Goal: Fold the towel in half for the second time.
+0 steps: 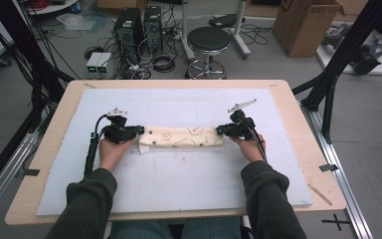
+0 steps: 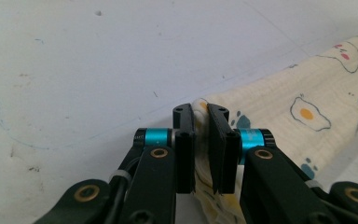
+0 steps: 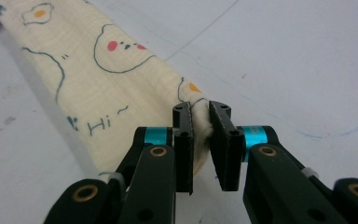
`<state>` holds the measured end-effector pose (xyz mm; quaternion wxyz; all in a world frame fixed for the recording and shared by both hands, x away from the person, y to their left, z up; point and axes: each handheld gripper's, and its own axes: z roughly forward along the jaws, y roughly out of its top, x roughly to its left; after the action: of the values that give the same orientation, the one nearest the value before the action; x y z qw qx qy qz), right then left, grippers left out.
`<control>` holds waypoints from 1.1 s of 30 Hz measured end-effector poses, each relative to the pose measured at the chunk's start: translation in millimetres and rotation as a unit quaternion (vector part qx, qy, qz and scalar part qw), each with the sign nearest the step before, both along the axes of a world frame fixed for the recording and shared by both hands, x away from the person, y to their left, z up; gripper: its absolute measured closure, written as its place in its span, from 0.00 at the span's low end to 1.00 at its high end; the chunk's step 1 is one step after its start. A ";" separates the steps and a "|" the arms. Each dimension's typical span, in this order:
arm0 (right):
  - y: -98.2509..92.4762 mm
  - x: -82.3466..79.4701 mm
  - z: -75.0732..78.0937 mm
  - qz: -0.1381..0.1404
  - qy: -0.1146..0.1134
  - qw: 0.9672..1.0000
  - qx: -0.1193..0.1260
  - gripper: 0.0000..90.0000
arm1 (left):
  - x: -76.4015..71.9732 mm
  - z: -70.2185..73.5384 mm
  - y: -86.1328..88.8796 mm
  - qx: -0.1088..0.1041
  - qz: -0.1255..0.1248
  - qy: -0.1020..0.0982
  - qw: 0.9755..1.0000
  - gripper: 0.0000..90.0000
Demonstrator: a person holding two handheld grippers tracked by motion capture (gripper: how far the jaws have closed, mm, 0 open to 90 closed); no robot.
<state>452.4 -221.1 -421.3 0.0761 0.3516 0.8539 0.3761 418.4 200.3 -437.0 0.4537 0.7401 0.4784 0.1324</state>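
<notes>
Both grippers are pinching the cloth (image 1: 181, 138), the left gripper (image 1: 140, 130) its left end and the right gripper (image 1: 219, 131) its right, so its long axis is running across mid-frame between them on the mat (image 1: 179, 184).

One folded cream cloth (image 1: 181, 137), printed with fried eggs and bear faces. Two hand-held tools: left tool (image 1: 138, 130), right tool (image 1: 220, 131). One white mat (image 1: 179, 184) on one wooden tabletop (image 1: 54, 124). Beyond: one black stool (image 1: 209, 40), two computer towers (image 1: 129, 27), one cardboard box (image 1: 306, 25).
</notes>
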 end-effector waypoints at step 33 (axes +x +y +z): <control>7.1 -22.6 -4.5 0.033 -0.024 0.999 -0.034 0.64 | -27.6 5.1 -1.5 0.055 -0.096 0.006 0.994 0.79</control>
<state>429.9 -214.0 -425.8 0.0962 0.3110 0.8754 0.3574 390.8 198.8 -431.9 0.4199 0.8072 0.3998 0.1106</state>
